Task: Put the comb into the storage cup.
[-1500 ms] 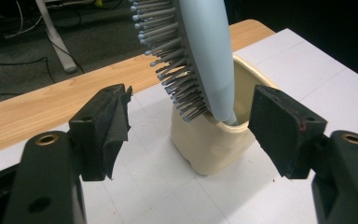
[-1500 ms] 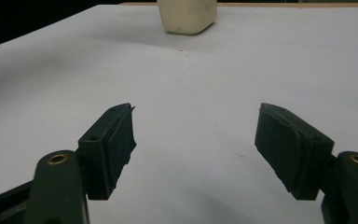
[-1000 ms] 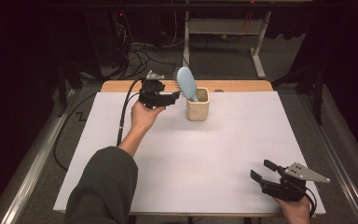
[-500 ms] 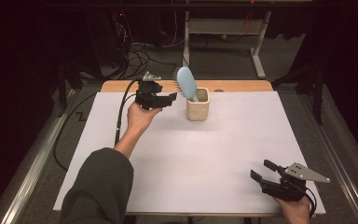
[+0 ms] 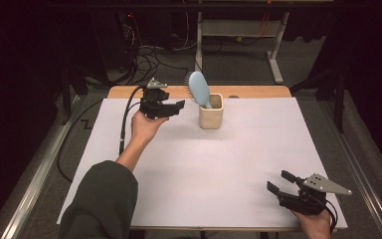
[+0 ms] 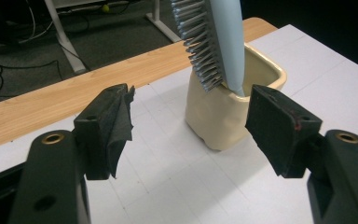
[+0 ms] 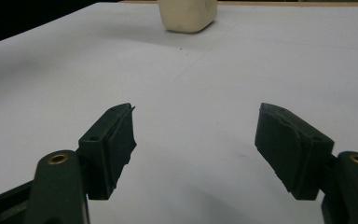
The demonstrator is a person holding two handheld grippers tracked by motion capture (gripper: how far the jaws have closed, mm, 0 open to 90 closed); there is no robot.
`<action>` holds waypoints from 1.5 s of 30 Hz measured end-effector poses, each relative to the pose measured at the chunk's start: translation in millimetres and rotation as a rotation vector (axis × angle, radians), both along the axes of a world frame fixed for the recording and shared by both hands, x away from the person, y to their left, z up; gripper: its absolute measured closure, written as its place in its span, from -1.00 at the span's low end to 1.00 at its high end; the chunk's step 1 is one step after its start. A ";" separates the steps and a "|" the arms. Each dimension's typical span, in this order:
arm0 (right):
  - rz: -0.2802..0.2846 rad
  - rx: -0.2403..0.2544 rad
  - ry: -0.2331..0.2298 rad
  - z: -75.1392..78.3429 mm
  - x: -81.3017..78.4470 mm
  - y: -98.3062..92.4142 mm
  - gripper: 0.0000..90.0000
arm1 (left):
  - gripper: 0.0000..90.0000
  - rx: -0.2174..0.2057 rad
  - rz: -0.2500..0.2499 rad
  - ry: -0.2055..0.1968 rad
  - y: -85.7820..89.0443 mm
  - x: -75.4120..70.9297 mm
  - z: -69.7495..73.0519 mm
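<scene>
Blue brush (image 5: 199,89): stands handle-down in the cream cup (image 5: 211,116) at the far middle of the tabletop (image 5: 238,164), head leaning left over the rim.
Progress: I judge the brush is seated; what's left, if anything, is drawing my hand clear.
Left gripper (image 5: 175,107): jaws apart, nothing between them, just left of the cup, pointing at it.
Left arm: reached forward, palm under the gripper, held above the tabletop.
Right gripper (image 5: 280,181): jaws apart, empty, low at the near right corner, well away from the cup.
</scene>
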State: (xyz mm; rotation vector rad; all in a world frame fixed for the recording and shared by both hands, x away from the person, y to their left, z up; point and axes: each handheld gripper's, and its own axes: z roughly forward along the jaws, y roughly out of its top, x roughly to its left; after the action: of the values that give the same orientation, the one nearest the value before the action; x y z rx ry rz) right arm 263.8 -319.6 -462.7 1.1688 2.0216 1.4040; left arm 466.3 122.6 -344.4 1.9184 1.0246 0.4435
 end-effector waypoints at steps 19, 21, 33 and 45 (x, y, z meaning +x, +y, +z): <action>-0.005 0.002 0.000 0.0 -0.1 -0.7 -0.35 | -0.30 -0.013 0.017 0.002 16.1 -7.5 -4.7; -0.005 0.000 0.000 -0.1 0.0 -0.8 -0.35 | -0.30 -0.015 0.019 0.004 17.5 -8.4 -4.7; -0.006 0.000 -0.001 -0.1 0.0 -0.8 -0.35 | -0.29 -0.015 0.020 -0.001 22.7 -14.0 -5.8; -0.006 0.001 0.001 -0.1 0.1 -0.9 -0.35 | -0.29 -0.014 0.032 0.000 33.3 -19.9 -7.4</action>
State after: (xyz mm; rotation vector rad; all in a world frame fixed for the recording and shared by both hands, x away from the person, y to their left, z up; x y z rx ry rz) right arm 263.9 -320.5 -462.7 1.1751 2.0161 1.4016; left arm 446.4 155.8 -351.8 1.8921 1.0571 0.4530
